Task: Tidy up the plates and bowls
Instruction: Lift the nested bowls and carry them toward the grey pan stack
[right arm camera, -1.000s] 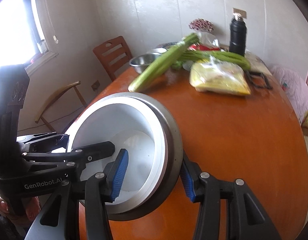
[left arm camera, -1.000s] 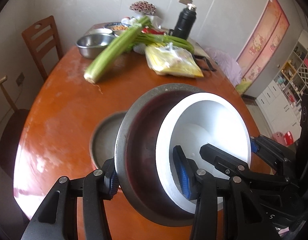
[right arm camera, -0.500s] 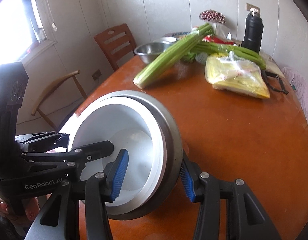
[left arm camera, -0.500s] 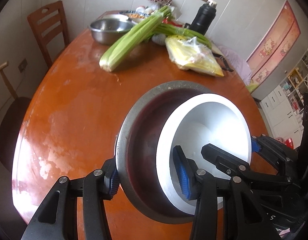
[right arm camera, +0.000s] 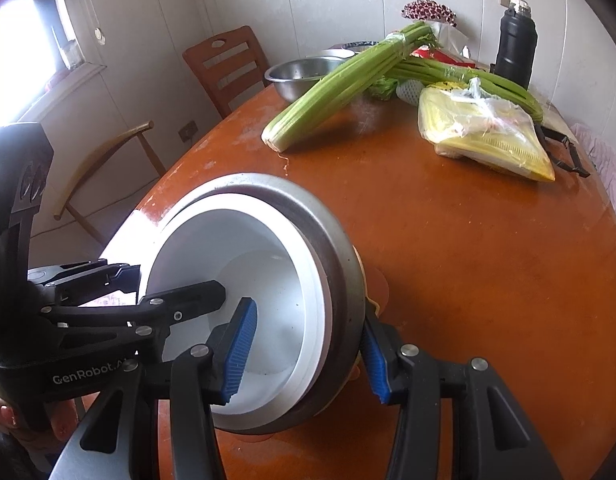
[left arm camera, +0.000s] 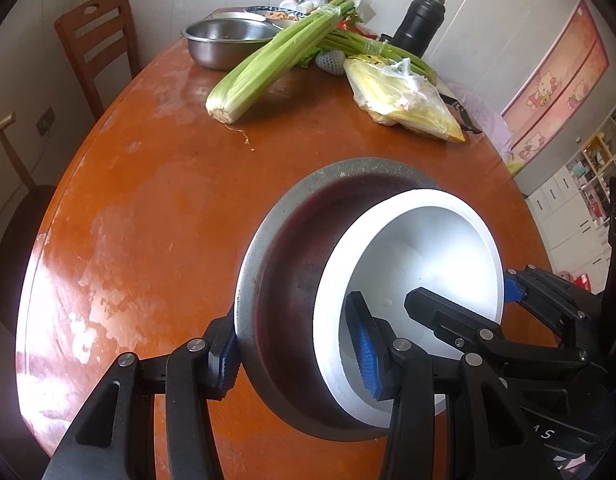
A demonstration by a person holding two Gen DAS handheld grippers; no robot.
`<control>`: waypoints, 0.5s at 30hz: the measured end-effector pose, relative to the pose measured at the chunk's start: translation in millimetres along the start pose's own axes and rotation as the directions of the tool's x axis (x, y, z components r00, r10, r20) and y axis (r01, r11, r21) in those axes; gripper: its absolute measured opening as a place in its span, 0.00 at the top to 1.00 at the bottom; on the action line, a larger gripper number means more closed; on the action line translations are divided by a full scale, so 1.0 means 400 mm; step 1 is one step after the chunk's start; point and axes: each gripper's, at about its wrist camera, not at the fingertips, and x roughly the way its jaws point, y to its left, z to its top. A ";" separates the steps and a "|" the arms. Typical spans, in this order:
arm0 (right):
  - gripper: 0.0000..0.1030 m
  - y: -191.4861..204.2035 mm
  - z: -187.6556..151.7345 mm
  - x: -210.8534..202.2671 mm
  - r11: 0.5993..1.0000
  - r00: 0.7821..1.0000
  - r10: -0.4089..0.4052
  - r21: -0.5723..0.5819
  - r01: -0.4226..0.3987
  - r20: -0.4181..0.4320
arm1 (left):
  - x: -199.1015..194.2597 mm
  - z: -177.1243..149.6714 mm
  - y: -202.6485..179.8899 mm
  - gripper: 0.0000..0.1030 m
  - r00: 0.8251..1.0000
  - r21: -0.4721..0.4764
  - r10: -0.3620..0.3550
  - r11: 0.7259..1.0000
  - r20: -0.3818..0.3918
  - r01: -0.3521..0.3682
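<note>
Nested bowls (left arm camera: 387,300) clamped between both tongs

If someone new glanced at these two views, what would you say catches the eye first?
Front and centre, the white bowl nested in a metal bowl is clamped from both sides by the left gripper and right gripper above the orange table. Beyond it, a long celery bunch lies across the far end, beside a yellow bagged packet.
</note>
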 end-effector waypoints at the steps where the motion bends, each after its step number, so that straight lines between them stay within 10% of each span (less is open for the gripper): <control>1: 0.51 0.000 0.000 0.001 1.000 1.000 0.000 0.000 0.000 -0.001 | 0.001 0.000 -0.002 0.54 1.000 0.004 0.005 1.000 0.003 -0.005; 15: 0.51 0.009 -0.004 0.023 0.997 0.998 -0.063 -0.041 0.063 0.002 | 0.017 -0.007 -0.010 0.53 0.995 0.052 0.095 0.994 0.028 -0.096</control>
